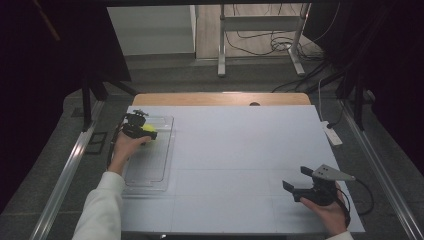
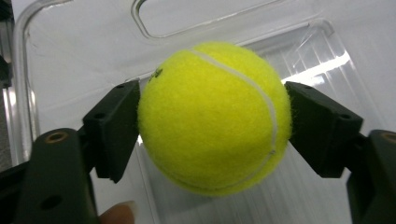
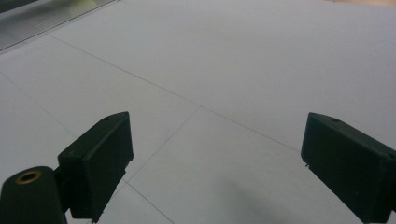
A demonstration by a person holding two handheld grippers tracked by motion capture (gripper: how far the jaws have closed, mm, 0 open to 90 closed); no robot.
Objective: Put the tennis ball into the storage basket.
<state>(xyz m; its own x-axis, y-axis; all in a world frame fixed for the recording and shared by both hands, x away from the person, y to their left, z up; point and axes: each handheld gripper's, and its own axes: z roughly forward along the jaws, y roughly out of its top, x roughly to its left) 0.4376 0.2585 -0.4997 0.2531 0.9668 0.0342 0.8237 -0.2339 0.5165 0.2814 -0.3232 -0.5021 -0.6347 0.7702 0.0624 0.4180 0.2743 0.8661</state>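
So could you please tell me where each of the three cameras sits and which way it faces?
High view: fixed above the person's side, looking forward and down at the table; both forearms and hands show.
Left gripper view: rides the left gripper, looking along both jaws at the tennis ball over the clear tray.
Right gripper view: rides the right gripper, open over bare table.
Shared: ball and tray appear in the high and left gripper views.

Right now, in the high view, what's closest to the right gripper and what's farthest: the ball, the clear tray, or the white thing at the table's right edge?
From the right gripper:
1. White thing, right edge.
2. Clear tray, left side.
3. Tennis ball, far left, in left gripper.
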